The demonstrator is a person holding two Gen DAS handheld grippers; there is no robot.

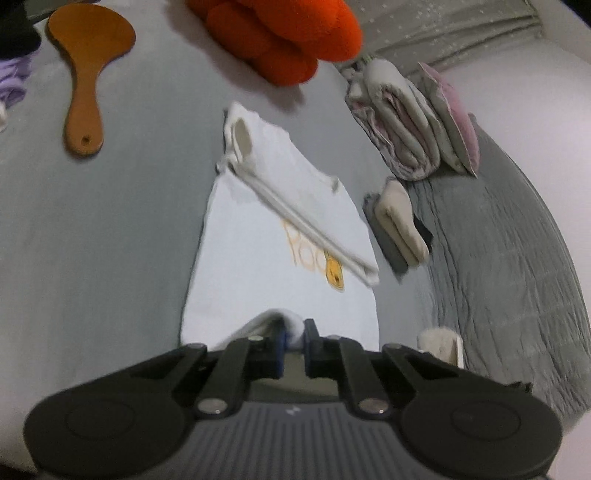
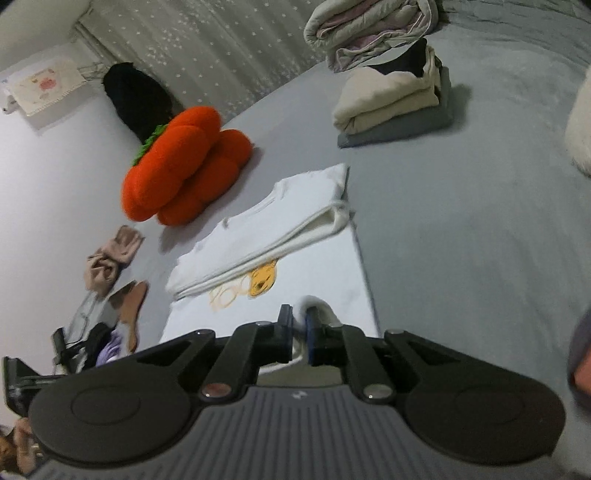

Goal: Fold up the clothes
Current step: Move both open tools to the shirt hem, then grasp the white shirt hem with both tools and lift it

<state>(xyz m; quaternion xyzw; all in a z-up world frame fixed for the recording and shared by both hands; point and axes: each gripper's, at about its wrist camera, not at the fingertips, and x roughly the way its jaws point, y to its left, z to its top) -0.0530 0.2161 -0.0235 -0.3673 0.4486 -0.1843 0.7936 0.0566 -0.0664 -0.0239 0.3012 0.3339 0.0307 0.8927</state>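
A white T-shirt [image 1: 266, 258] with a yellow bear print lies on the grey bed, its sleeves folded in across the chest. My left gripper [image 1: 294, 338] is shut on a bunched bit of the shirt's near hem, lifted off the bed. In the right wrist view the same white T-shirt [image 2: 295, 266] stretches away from me, and my right gripper [image 2: 300, 325] is shut on the hem's other corner, which puckers up between the blue pads.
An orange pumpkin cushion [image 1: 280, 33] [image 2: 181, 166] lies beyond the shirt. A wooden paddle brush [image 1: 86, 74] lies at the left. Folded clothes [image 1: 397, 225] [image 2: 395, 107] and a rolled quilt [image 1: 399, 122] [image 2: 369, 29] are stacked on the bed. Loose garments [image 2: 107, 258] lie by the bed's edge.
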